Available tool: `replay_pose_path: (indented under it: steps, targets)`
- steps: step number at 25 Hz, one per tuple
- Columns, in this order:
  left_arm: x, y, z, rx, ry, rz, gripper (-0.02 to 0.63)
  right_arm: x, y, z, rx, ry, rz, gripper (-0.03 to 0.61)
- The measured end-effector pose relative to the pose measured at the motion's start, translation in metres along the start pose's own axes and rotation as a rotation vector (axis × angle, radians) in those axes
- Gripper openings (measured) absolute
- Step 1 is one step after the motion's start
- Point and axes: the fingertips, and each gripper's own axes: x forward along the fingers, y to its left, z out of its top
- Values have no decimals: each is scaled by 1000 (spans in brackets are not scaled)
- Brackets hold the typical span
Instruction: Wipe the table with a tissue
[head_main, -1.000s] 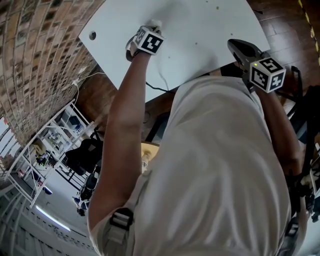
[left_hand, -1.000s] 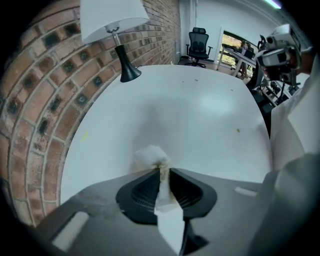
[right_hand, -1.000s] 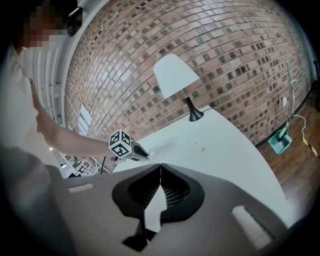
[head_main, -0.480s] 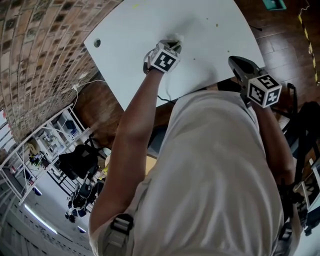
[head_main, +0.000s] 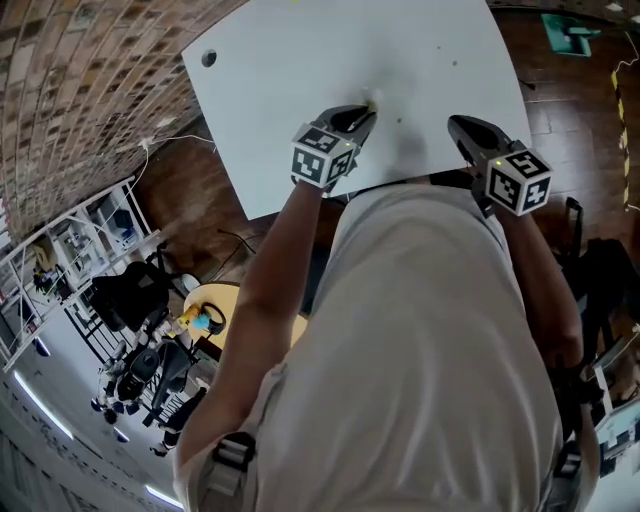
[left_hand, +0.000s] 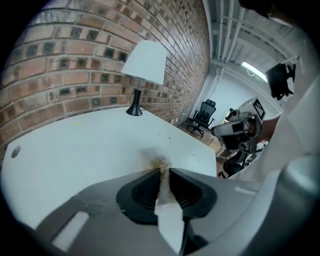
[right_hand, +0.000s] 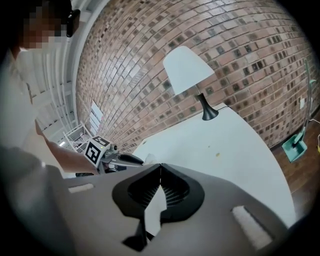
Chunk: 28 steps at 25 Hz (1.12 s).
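- L gripper (left_hand: 164, 170): jaws clamped on the tissue (left_hand: 168, 212), a thin strip pinched betw. the pads, stained tip poking out front. It sits over the table (head_main: 300, 80) just inside the near edge, approx. mid-width. Can't tell if the tip touches the top.
- R gripper (right_hand: 160, 166): jaws together, nothing in them, at the near edge toward the right corner, apart from L.
- Risk: little paper sticks out, so the hard jaw tips may scrape the top.
- Risk: soiled tip may smear, not lift. Specks (right_hand: 218, 154) toward the far edge by the lamp (left_hand: 145, 62) look unwiped.
- Risk: thin pinch, so drag could tear the tissue or pull it out.
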Motion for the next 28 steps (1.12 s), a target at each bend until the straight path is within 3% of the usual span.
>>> replay_pose_path:
  steps: [5,9,14,19,24,28]
  targets:
    - [-32,15,-24,-87,-98,119,67,20,15,0,-40,47,55,8]
    - [-60,41,-52,-145,-95,216,67,40,32,-5,-34,82,103,8]
    - [-81,62,-90,-169,-38,295,67,55,55,-10,-59,109,147,8]
    - [-75,72,-122,-185,57,353,67,54,54,-12,-45,113,133,8]
    - [-62,70,-132,-182,109,358,67,47,47,-8,15,76,118,8]
    - [-55,67,-136,-134,183,344,67,45,50,-5,37,56,120,8]
